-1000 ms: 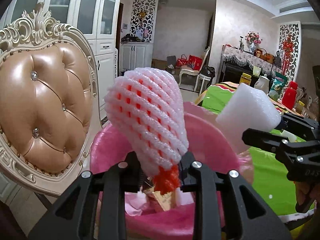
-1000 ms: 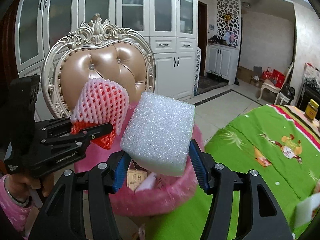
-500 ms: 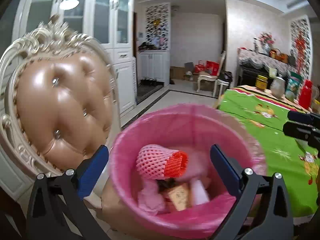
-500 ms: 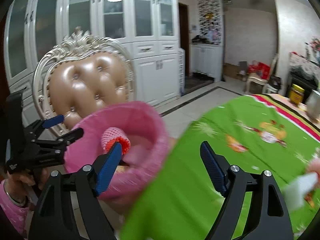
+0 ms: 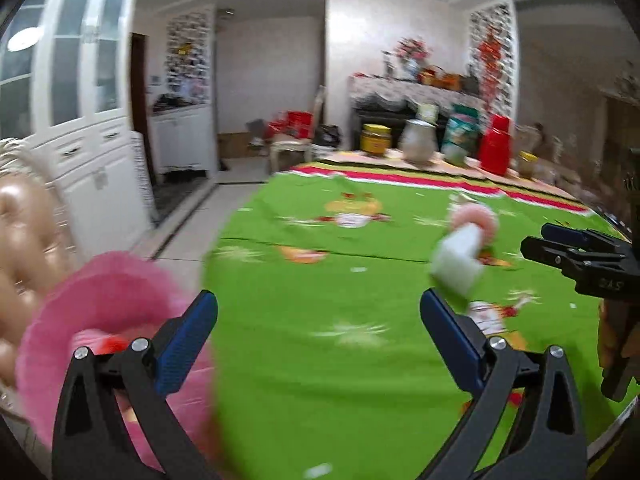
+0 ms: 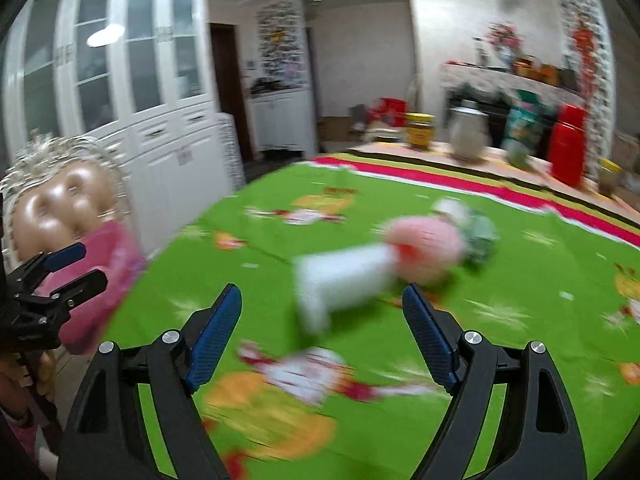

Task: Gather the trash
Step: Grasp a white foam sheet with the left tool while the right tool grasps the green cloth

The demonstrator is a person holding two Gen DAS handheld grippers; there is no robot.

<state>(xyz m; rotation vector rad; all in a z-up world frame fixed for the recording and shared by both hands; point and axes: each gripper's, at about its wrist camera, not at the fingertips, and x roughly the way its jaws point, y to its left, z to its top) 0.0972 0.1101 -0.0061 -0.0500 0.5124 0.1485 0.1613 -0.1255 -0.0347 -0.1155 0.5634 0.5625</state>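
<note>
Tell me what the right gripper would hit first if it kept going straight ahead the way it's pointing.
Most likely the white foam block on the green tablecloth, just ahead of the open right gripper; motion blur leaves depth uncertain.

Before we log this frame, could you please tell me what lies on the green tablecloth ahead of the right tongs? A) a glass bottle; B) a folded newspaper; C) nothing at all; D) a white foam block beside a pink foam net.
D: a white foam block lies against a pink foam net on the green tablecloth, ahead of the open, empty right tongs.
</note>
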